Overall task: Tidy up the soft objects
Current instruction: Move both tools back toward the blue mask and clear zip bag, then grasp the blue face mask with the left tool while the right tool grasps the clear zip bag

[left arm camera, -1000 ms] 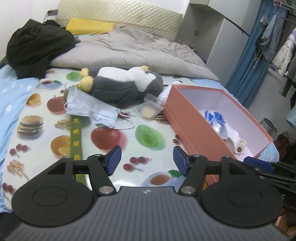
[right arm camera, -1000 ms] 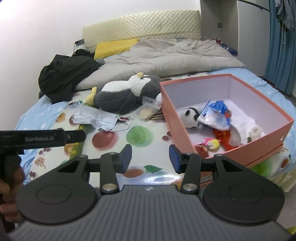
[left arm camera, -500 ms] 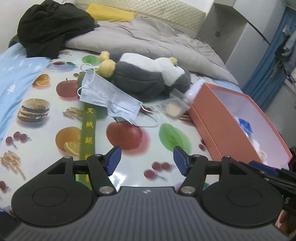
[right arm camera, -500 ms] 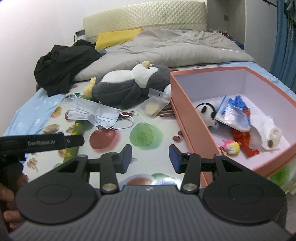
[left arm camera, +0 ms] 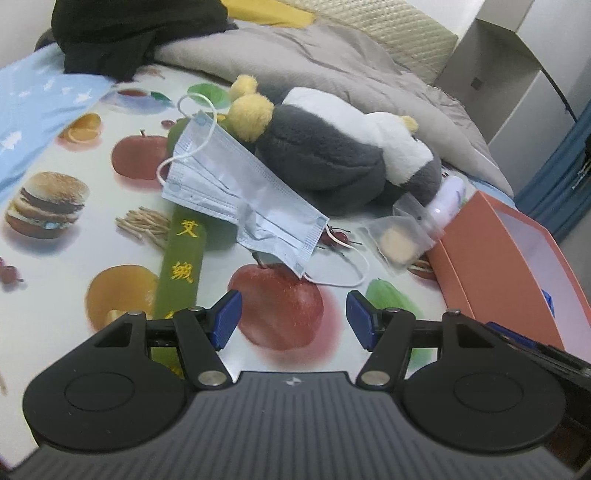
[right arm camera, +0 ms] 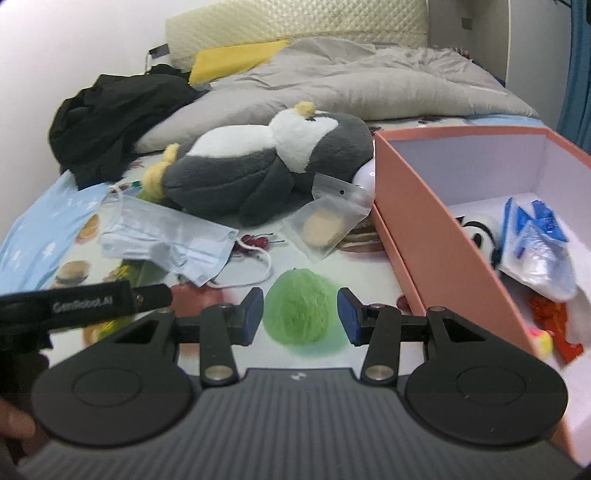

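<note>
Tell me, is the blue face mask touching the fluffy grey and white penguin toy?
Touching. In the left wrist view the pleated blue face mask leans against the grey and white plush penguin beside its yellow feet, no gap showing.

A grey duvet (right arm camera: 369,81) lies rumpled across the far half of the bed, with a yellow pillow (right arm camera: 236,59) against the quilted cream headboard (right arm camera: 295,22). A heap of black clothing (right arm camera: 110,114) sits beside the pillow. Blue curtains (left arm camera: 554,177) hang beyond the bed.

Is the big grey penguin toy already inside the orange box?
No, the penguin toy lies on the bed outside the orange box, beside its left wall.
</note>
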